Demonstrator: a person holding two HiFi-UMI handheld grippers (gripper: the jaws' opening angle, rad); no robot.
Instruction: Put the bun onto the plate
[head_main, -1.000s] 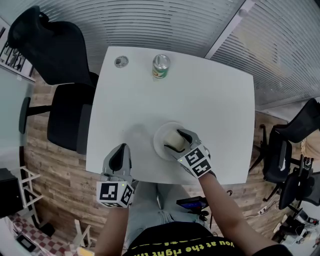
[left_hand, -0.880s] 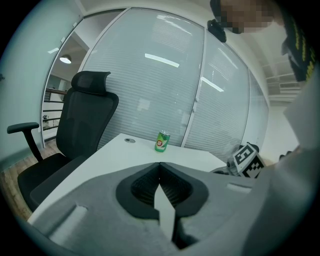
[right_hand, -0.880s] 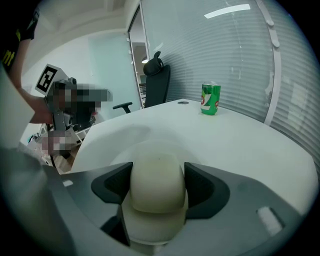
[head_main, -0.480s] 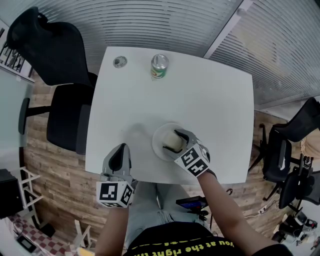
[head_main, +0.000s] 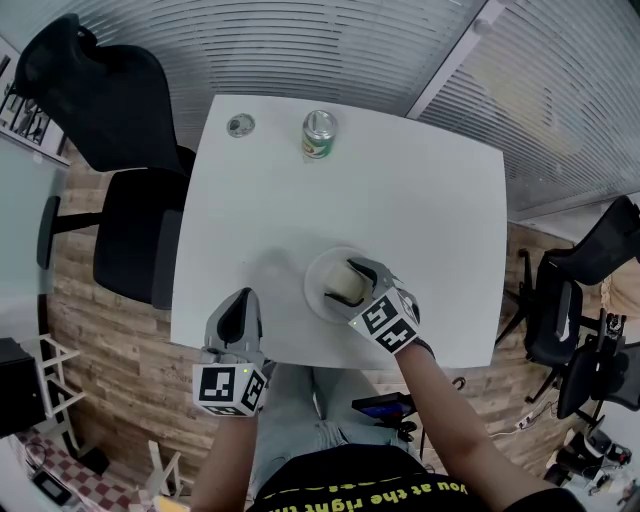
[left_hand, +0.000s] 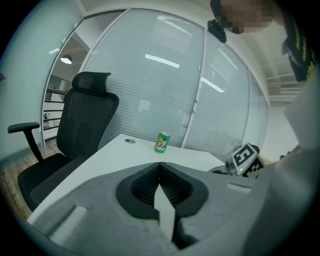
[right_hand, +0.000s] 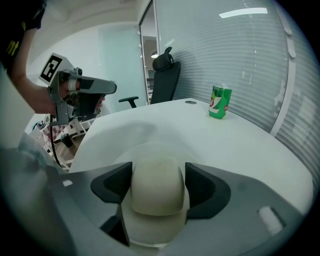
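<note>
Over the last second the right gripper (head_main: 352, 284) has nudged up-left and settled. Its fingers clasp the bun (right_hand: 157, 187) low over the plate (head_main: 316, 275), centre frame, so release looks next. The left gripper (left_hand: 160, 187), fingers pressed together and empty, idles at the desk's (head_main: 400, 200) lower-left edge.

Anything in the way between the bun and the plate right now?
Nothing visible. The right gripper has the bun between its jaws directly over the plate, and the part of the plate that shows is bare. The can stands far off, near the far edge of the table.
</note>
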